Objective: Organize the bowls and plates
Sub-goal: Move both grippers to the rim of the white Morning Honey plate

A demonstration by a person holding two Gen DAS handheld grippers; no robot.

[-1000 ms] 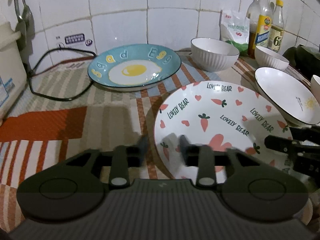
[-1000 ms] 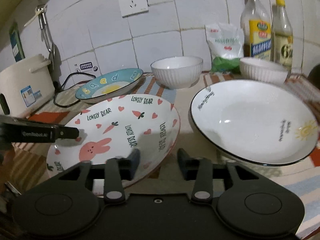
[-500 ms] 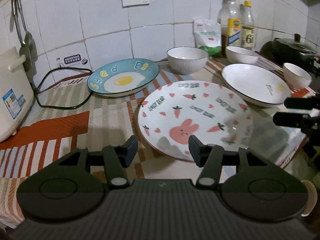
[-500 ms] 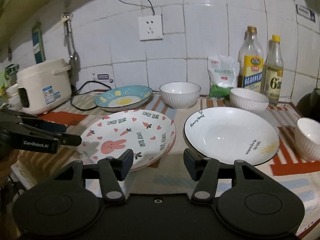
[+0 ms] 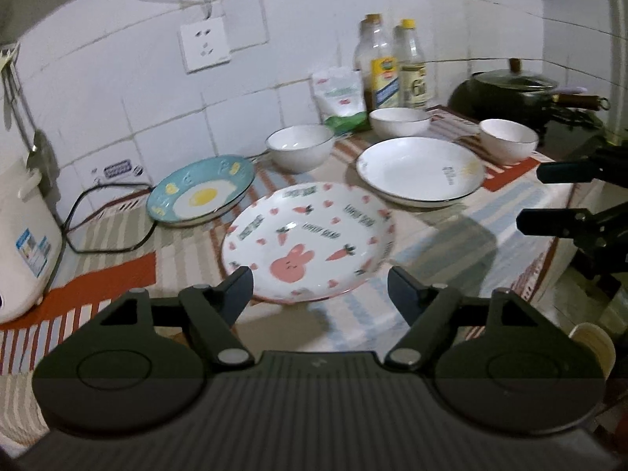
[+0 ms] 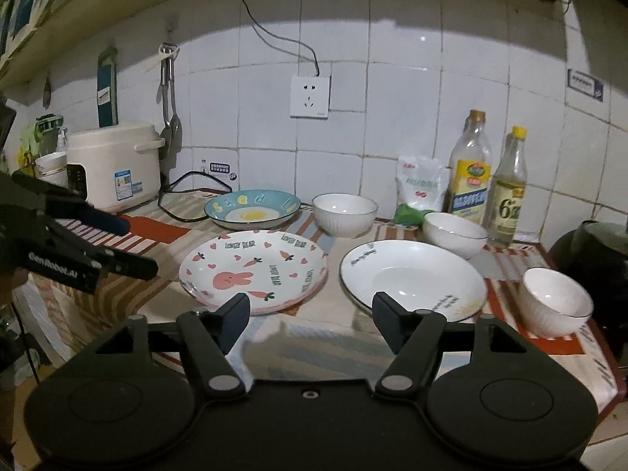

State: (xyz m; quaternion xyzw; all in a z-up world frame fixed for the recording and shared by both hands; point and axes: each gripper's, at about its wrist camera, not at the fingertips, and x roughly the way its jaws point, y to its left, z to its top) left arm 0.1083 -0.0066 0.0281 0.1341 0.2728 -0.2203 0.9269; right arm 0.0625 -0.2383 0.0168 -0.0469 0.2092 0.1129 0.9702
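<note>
Plates and bowls sitting unstacked on striped countertop cloth [image 5: 117, 274] | left view: left gripper [image 5: 320, 280] jaws just opening, holding nothing, white rabbit-print ceramic plate [image 5: 310, 241] lying beyond | right view: right gripper [image 6: 310, 308] likewise widening, empty; white sun-print plate [image 6: 412, 280] waiting; stacking looks not yet begun, next needing a rim grasp.

"LOVELY BEAR" on the rabbit plate [image 6: 255, 269]; "GenRobot.AI" on the left hand-held gripper [image 6: 133, 245].
</note>
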